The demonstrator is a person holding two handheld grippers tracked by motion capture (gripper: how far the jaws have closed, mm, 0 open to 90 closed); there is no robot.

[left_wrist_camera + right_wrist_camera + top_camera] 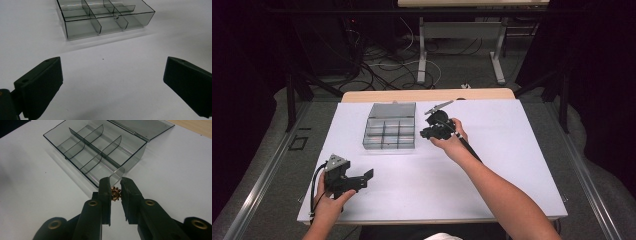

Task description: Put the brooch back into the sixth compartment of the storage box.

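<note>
Smoked clear plastic: one box [390, 126] with a grid of open compartments, lid [393, 109] folded back flat on the far side. It sits on the white sheet [512, 165] covering the table, left of centre and toward the far edge. No contents can be made out in the compartments.

Brass-coloured metal: one small toothed part [115, 193], gear-like, exact type too small to tell. It is pinched between the tips of the right gripper [115, 192], jaws nearly closed on it. It is held just off the box's right near corner, outside the compartments; whether it touches the sheet cannot be told.

Black plastic: right gripper [428, 132] in the right hand [451, 140], just right of the box, pointing left toward it.

Black plastic, grey plate on top: left gripper [362, 179] in the left hand [330, 202], near the sheet's near left corner, well apart from the box. Its jaws stand wide apart with nothing between them, bare sheet below.
</note>
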